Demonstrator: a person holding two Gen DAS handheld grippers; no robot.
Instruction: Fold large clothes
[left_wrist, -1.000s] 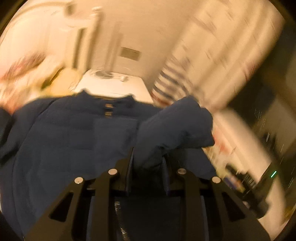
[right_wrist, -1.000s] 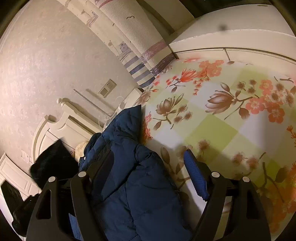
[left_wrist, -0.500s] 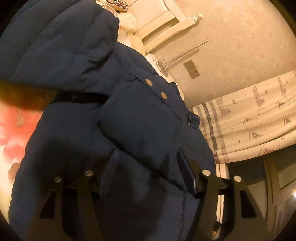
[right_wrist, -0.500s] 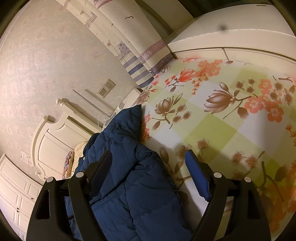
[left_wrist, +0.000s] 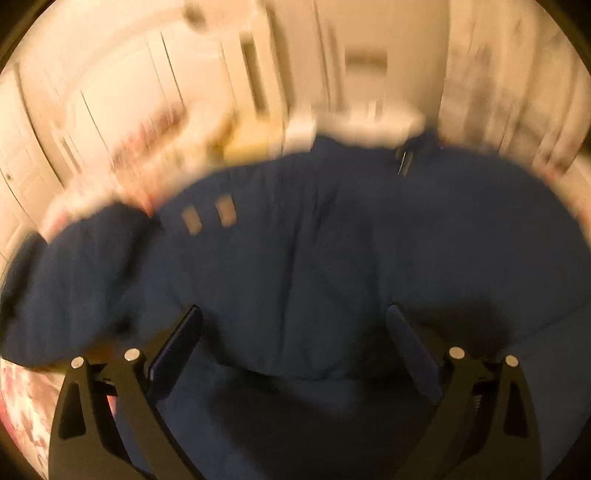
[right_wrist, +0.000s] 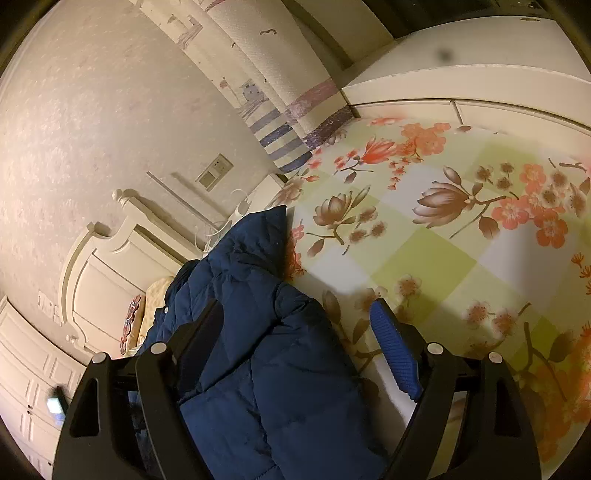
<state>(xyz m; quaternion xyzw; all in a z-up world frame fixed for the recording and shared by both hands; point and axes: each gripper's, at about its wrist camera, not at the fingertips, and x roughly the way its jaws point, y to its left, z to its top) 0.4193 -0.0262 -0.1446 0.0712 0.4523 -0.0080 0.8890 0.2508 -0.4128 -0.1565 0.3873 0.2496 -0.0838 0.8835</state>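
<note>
A bedroom in warm lamplight: a bed under a flowered sheet (right_wrist: 424, 258), a cream headboard (right_wrist: 110, 258) against a pale wall, a striped curtain (right_wrist: 280, 136) in the corner. Places below are given from the headboard.

The left gripper (left_wrist: 291, 332) has its jaws spread wide with nothing between them; the left wrist view is smeared by motion, so fine detail is lost. Directly under and ahead of those jaws lies the navy padded jacket (left_wrist: 314, 258), filling most of that view, its far edge toward the headboard end of the bed, and two pale patches, perhaps snaps, on the side nearer the wardrobe doors (left_wrist: 122, 92).

The right gripper (right_wrist: 291, 321) also has its jaws apart, gripping nothing. One jaw sits over a ridge of the jacket (right_wrist: 266, 332), the other over bare sheet on the side away from the headboard; whether either touches cannot be told. In this view the jacket runs as a long heap from below the jaws up toward the headboard, ending in a peaked hood or collar (right_wrist: 266, 229) near the bedside cables (right_wrist: 221, 229).

So the jacket's long axis points toward the headboard. Its free edge lies between the right jaws, which seem better placed to pinch that edge; the left hovers over the middle of the body.
</note>
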